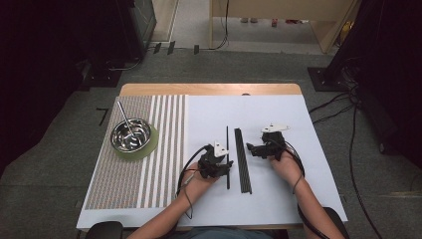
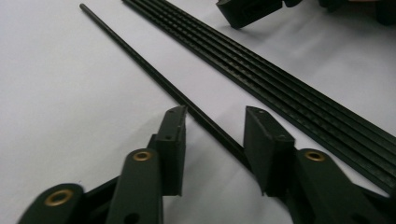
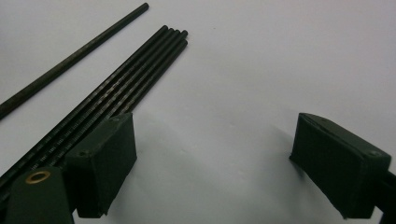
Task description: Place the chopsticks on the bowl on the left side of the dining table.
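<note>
1. Nearest the lens in the left gripper view, the left hand-held gripper [image 2: 214,128] has its 2 black jaws set on either side of the single black rod [image 2: 154,74]; a gap shows on each side of the rod, so the pads do not press it and the jaws are partly open.
2. The single rod lies flat on the white sheet [image 1: 278,114] of the desk [image 1: 209,88], running away from the person, with bare sheet on its left toward the striped mat [image 1: 144,149].
3. Just to its right, apart by a narrow strip of sheet, lies the bundle of rods [image 1: 243,160], packed side by side and parallel to the single rod.
4. The right hand-held gripper [image 1: 254,148] sits to the right of the bundle; in the right gripper view its jaws stand wide apart with nothing between them, the left jaw resting at or over the bundle's edge, though I cannot tell whether it touches.
5. Right of that gripper the sheet is bare out to the desk's right edge.
6. On the mat's far left part a steel bowl [image 1: 131,135] rests on a green disc [image 1: 149,147], a thin stick [image 1: 124,115] leaning in it, well apart from both hand-held grippers.
7. The person's forearms enter over the desk's near edge.
</note>
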